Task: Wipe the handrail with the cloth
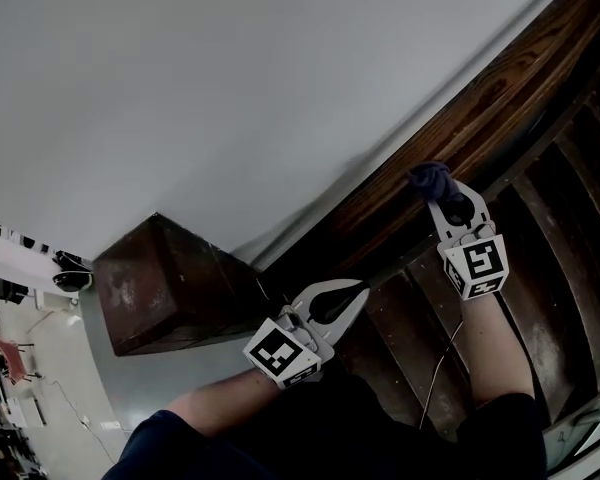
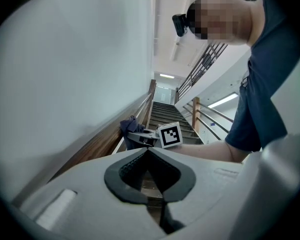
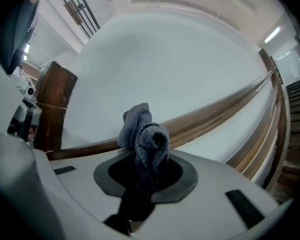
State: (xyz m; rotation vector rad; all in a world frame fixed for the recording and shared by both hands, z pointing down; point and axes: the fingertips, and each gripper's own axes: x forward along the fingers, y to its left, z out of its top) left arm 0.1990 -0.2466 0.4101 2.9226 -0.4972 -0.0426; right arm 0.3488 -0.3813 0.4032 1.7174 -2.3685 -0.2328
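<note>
A dark blue cloth is bunched against the wooden handrail, which runs diagonally up to the right along the white wall. My right gripper is shut on the cloth and holds it at the rail. In the right gripper view the cloth sticks up out of the jaws in front of the handrail. My left gripper hangs lower, below the rail and apart from it, shut with nothing in it. From the left gripper view, the cloth and the right gripper show ahead, beside the rail.
A dark brown newel post ends the rail at lower left. Wooden stair treads lie to the right under my arms. The white wall fills the upper left. A metal railing borders the stairs' far side.
</note>
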